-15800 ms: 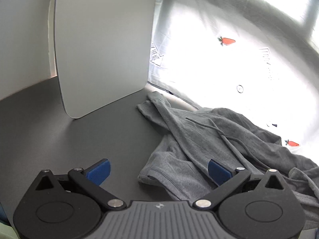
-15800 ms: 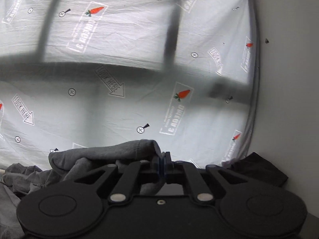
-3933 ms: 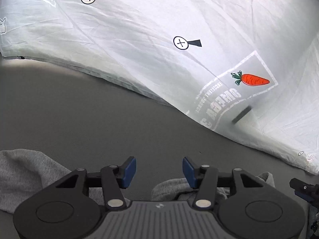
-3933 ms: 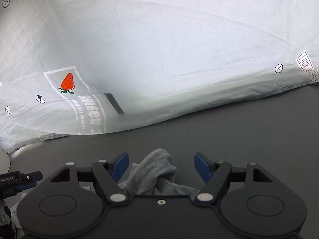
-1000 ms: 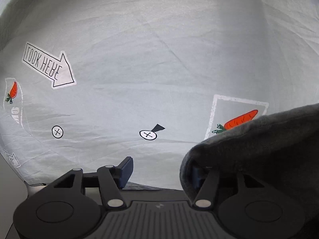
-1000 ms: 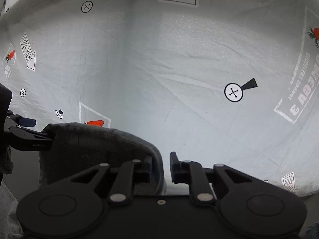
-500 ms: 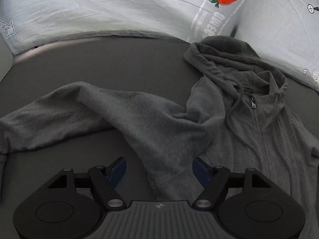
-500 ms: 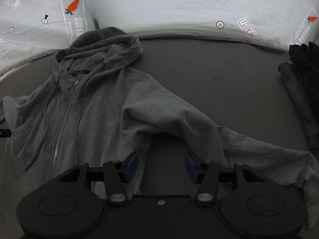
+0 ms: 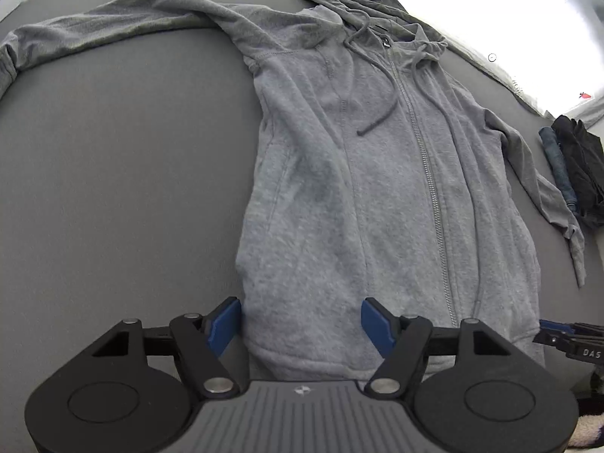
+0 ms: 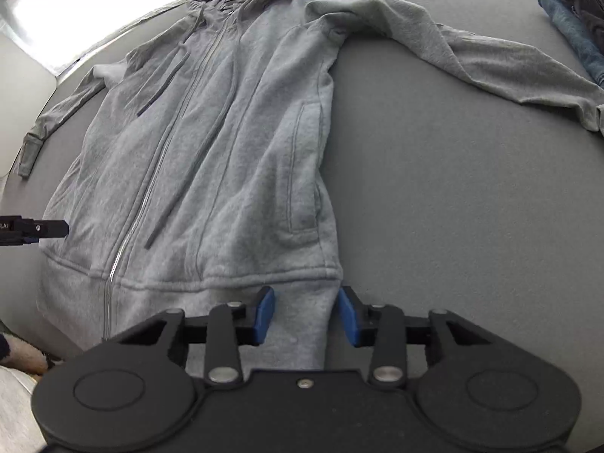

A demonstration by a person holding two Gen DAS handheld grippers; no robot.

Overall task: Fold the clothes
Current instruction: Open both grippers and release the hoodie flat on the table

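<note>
the grey zip-up cotton hoodie, airborne a second ago, now lies flat, sleeves spread; left gripper and right gripper jaws are closing over its near hem, not yet pinching; folding can start.

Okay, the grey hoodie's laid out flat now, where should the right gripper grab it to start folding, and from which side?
Probably the sleeve cuff: the right sleeve lies stretched away from the hoodie body, so its free end can be carried back over the chest. Come from above at the outer side, pads across the cuff. The right gripper sits at the hem corner, jaws closing around the fabric there.
</note>
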